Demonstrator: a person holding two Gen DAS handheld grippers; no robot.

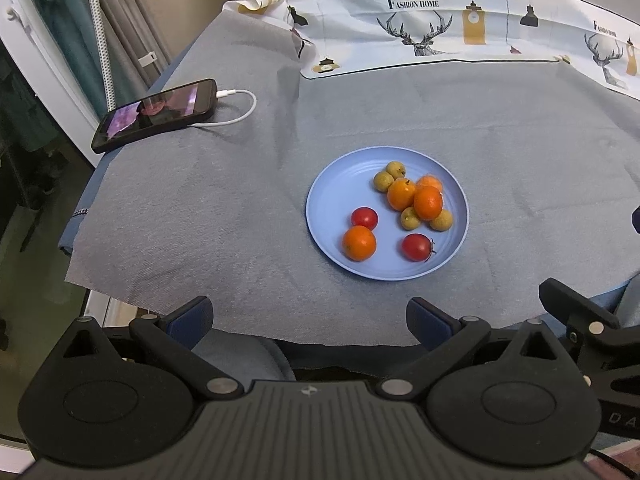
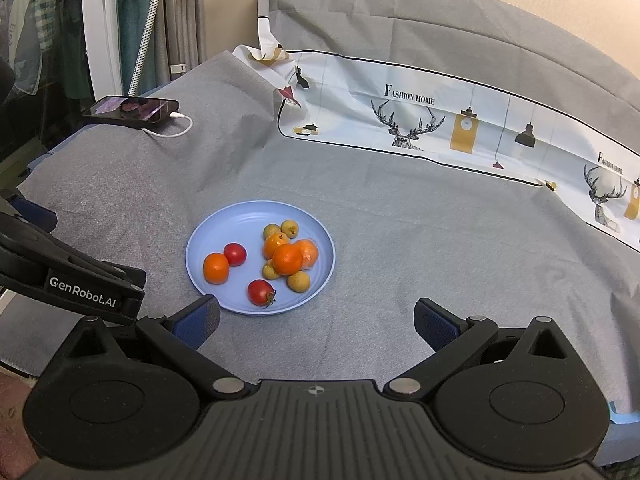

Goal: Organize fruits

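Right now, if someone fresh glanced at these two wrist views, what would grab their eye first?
The round light-blue plate at the middle of the grey tablecloth, heaped with mixed fruit: orange tangerines, red cherry tomatoes and small yellow-green round fruits. Next, the black smartphone on a white charging cable at the far left edge.

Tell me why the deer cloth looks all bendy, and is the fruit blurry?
Left wrist view: the fisheye lens bows the deer-print cloth into an arc; the fruit on the blue plate is sharp, with only soft shadows. Right wrist view: the same cloth curves too, the corners go dark, and the phone screen shows a reflection.
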